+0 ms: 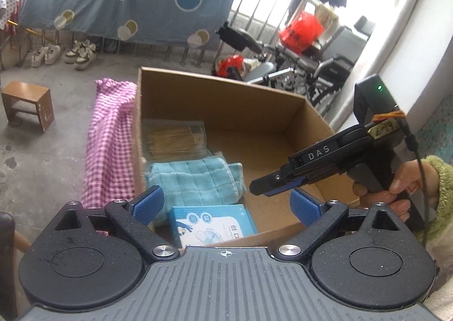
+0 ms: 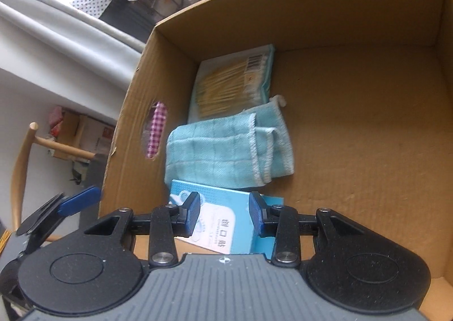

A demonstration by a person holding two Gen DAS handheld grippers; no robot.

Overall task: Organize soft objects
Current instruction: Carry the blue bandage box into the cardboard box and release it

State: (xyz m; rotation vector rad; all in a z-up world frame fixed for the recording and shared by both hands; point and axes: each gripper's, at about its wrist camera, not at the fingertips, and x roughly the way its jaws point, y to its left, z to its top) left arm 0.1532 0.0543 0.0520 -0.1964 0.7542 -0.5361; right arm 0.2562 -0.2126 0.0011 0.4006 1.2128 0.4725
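Both the left claw (image 1: 226,203) and right claw (image 2: 225,213) gape empty above the cardboard box (image 2: 368,9), where the folded teal towel (image 2: 226,148), limp and light, looks best pinched at its thick folded edge.

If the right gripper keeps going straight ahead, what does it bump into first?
Most likely the blue packet. The right gripper is open, and the packet lies right between its fingers on the box floor, in front of the towel. Depth is hard to judge, so it may pass just above it.

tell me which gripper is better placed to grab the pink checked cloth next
Left, probably. The pink checked cloth hangs outside the box on the side of the left gripper, open and empty. The right gripper points into the box.
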